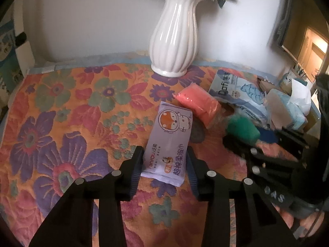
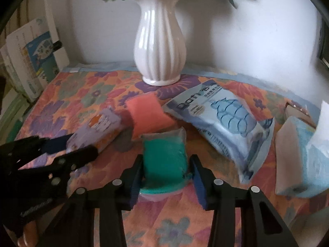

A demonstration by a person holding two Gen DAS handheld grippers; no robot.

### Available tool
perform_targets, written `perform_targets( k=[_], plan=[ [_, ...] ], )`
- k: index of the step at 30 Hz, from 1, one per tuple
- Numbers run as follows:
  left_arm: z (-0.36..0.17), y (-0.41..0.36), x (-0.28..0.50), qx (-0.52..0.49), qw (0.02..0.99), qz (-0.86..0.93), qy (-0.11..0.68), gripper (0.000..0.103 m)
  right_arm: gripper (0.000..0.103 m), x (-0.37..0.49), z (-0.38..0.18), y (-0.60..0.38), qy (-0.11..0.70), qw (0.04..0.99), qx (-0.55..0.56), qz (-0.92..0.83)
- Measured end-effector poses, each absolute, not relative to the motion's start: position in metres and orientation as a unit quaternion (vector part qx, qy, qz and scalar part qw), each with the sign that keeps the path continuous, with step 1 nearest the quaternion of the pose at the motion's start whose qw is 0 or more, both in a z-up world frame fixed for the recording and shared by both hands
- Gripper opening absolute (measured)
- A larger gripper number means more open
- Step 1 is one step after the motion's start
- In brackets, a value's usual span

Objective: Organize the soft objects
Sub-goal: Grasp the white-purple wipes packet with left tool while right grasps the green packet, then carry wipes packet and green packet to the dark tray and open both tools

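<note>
A lilac wet-wipes pack (image 1: 169, 142) with a cartoon face lies on the flowered cloth; my left gripper (image 1: 164, 160) straddles its near end, fingers at both sides of it. It also shows in the right wrist view (image 2: 96, 131). My right gripper (image 2: 166, 173) is closed on a green sponge in clear wrap (image 2: 164, 160), seen from the left as a green block (image 1: 242, 128). An orange-pink sponge (image 1: 198, 104) (image 2: 148, 117) lies between the packs. A blue tissue pack (image 2: 222, 127) (image 1: 238, 90) lies to the right.
A white ribbed vase (image 1: 174, 35) (image 2: 160, 45) with blue flowers stands at the back by the wall. A light-blue tissue box (image 2: 298, 160) with a tissue sticking out sits at far right. Boxes (image 2: 33, 57) stand at the left edge.
</note>
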State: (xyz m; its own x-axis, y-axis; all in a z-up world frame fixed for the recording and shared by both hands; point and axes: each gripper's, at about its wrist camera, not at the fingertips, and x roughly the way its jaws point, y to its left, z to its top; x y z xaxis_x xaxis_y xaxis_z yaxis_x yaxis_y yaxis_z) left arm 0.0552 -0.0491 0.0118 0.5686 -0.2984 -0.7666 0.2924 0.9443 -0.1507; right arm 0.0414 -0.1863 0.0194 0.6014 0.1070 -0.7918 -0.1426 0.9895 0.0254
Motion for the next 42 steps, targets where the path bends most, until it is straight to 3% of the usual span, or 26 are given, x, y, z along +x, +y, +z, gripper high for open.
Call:
perform_targets(
  k=[17,35,42],
  plan=[
    [0.026,-0.04,-0.054,-0.002,0.906,-0.149,0.396,0.037,0.044,-0.081,0.023,-0.23,0.452,0.889,0.061,0.05],
    [0.03,-0.056,-0.081,0.035,0.915,-0.145,0.374,0.037,0.044,-0.146,0.035,-0.288,0.428,0.896,0.117,0.029],
    [0.042,-0.087,-0.113,-0.035,0.888,-0.255,0.381,0.037,0.044,-0.186,0.061,-0.348,0.4,0.905,0.144,-0.003]
  ],
)
